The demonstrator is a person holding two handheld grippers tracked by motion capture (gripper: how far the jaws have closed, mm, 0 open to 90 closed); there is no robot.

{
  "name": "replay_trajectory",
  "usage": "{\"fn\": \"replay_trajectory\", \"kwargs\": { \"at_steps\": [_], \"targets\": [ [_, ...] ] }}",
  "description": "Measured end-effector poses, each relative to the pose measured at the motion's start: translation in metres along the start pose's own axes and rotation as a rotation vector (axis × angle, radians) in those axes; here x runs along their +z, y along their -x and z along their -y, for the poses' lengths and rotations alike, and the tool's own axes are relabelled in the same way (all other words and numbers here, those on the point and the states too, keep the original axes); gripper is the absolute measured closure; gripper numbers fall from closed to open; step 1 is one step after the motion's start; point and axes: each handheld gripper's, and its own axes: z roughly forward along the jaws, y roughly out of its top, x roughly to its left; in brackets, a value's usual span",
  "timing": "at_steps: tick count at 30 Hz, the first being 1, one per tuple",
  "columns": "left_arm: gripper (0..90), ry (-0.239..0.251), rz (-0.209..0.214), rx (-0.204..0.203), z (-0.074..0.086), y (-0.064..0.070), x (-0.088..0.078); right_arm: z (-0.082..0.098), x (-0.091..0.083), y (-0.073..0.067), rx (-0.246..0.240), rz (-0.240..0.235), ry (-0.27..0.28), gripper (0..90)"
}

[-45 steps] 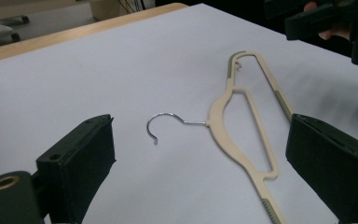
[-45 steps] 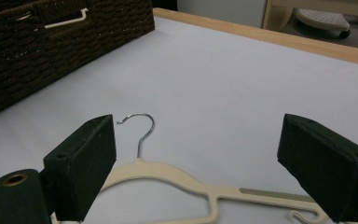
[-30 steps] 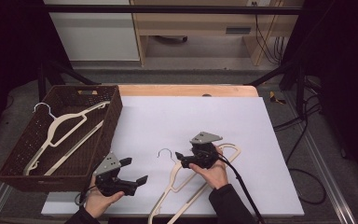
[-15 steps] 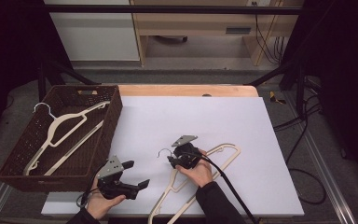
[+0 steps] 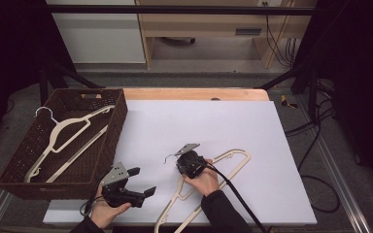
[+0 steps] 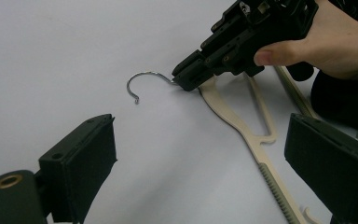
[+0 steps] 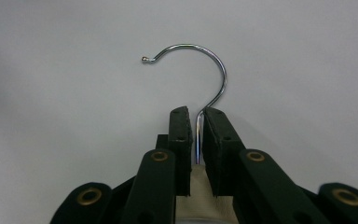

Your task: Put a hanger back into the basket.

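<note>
2 hangers: one on the counter (image 5: 272,126), one (image 5: 63,131) in the basket (image 5: 119,104); 1 basket; 2 claws.

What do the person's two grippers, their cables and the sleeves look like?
Both the left gripper and the right gripper are black, each topped by a grey three-cornered plate. Their fingers are flat black pads on arms with brass-coloured rivets. A thick black cable trails from the right gripper. The sleeves are dark.
</note>
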Motion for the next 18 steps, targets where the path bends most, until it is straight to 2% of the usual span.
{"fn": "replay_trajectory", "kwargs": {
  "at_steps": [4,6,11,12,13,15,17,18],
  "targets": [
    [8.8,-0.001,0.003,-0.004,0.000,0.000,0.001,0.000,0.000,0.003,0.020,-0.011,-0.011,88.8],
    [8.9,-0.005,0.009,-0.007,0.000,0.000,0.002,-0.001,0.000,0.007,0.049,-0.033,-0.016,89.1],
    [9.3,-0.018,0.021,-0.016,-0.003,0.003,0.007,-0.001,-0.001,0.008,0.058,-0.036,-0.009,89.2],
    [9.3,-0.025,0.022,-0.016,-0.004,0.003,0.008,0.000,-0.002,0.009,0.051,-0.043,0.003,89.3],
    [9.5,-0.026,0.022,-0.017,-0.004,0.004,0.010,-0.001,-0.004,0.008,0.075,-0.038,0.008,89.3],
    [10.0,-0.033,0.028,-0.014,-0.006,0.006,0.013,-0.001,-0.011,0.009,0.050,-0.042,0.039,89.3],
    [10.8,-0.038,0.033,-0.013,-0.008,0.008,0.017,-0.002,-0.018,0.009,0.060,-0.045,0.060,89.3],
    [11.2,-0.047,0.042,-0.011,-0.010,0.010,0.021,-0.002,-0.022,0.009,0.049,-0.048,0.072,89.3]
  ]
}}
